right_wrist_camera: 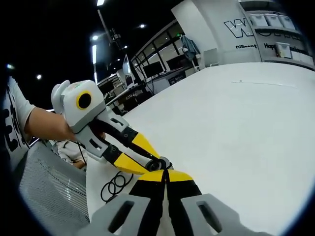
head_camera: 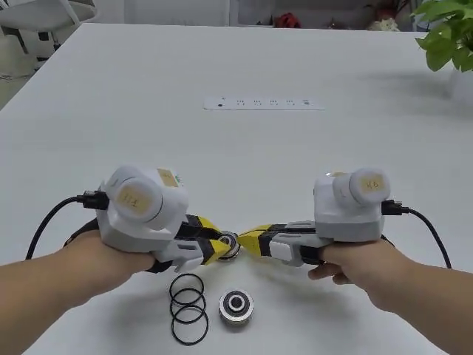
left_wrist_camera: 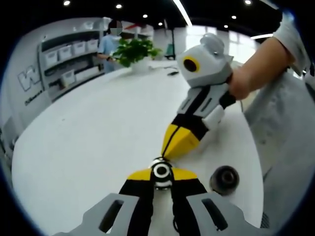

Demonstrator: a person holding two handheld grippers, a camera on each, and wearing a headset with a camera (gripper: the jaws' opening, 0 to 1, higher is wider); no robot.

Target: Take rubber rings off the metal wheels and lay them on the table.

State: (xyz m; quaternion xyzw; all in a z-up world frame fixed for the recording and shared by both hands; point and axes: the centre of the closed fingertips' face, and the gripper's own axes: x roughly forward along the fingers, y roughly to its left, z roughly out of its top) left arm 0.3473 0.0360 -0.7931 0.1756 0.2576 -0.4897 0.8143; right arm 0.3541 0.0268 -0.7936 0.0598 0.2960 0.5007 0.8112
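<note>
My left gripper (head_camera: 220, 248) is shut on a small metal wheel (head_camera: 229, 243) held just above the table; in the left gripper view the wheel (left_wrist_camera: 161, 170) sits between the yellow tips. My right gripper (head_camera: 248, 239) is shut, its tips pressed against that wheel's edge (right_wrist_camera: 161, 163); I cannot tell whether a ring is pinched. Three black rubber rings (head_camera: 188, 307) lie in a row on the table below the left gripper. A second metal wheel (head_camera: 236, 305) lies flat beside them.
The white table (head_camera: 244, 155) stretches away from me. A white power strip (head_camera: 263, 103) lies at its middle and a green plant (head_camera: 446, 35) stands at the far right. A person (left_wrist_camera: 107, 44) stands by shelves far off.
</note>
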